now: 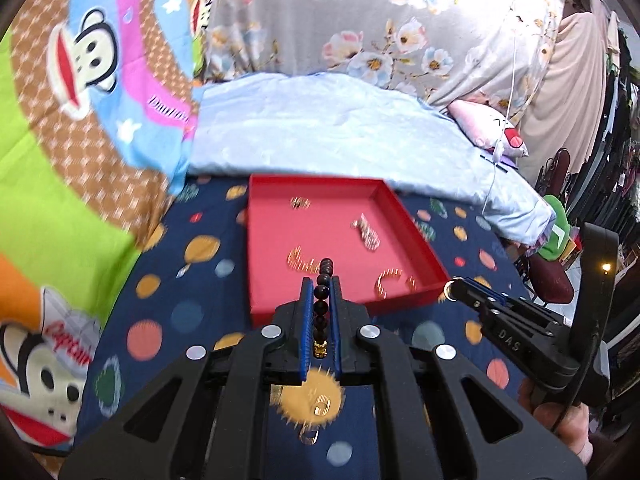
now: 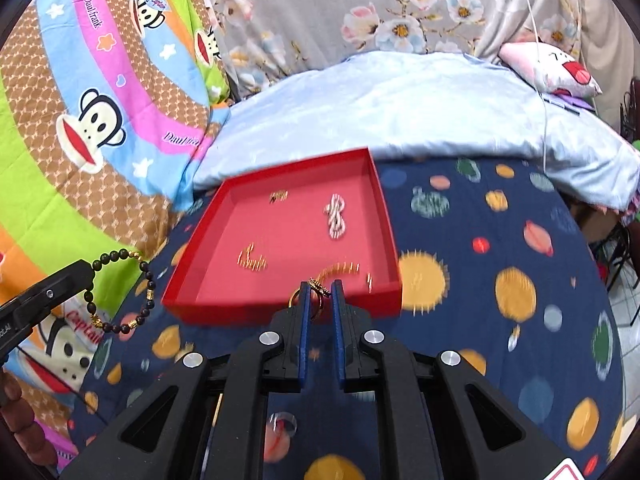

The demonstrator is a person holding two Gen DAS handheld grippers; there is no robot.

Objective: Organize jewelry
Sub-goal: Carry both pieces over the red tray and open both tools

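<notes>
A navy planet-print bedsheet [image 1: 168,280] carried a red tray [image 2: 384,216] beside a pale blue quilt [image 2: 400,112]. Inside the tray lay small gold pieces [image 2: 252,260] and a striped knot [image 2: 335,216]. The left gripper [image 1: 320,284] was clamped on a dark bead bracelet [image 2: 120,292], raised near the tray's front edge; the right gripper [image 2: 320,286] pinched a gold ring [image 2: 298,298] there.

Tray [image 2: 384,208] on bedspread [image 2: 500,248], jewelry pieces [image 2: 335,216] inside (scattered); pillow [image 2: 400,108] behind tray.
</notes>
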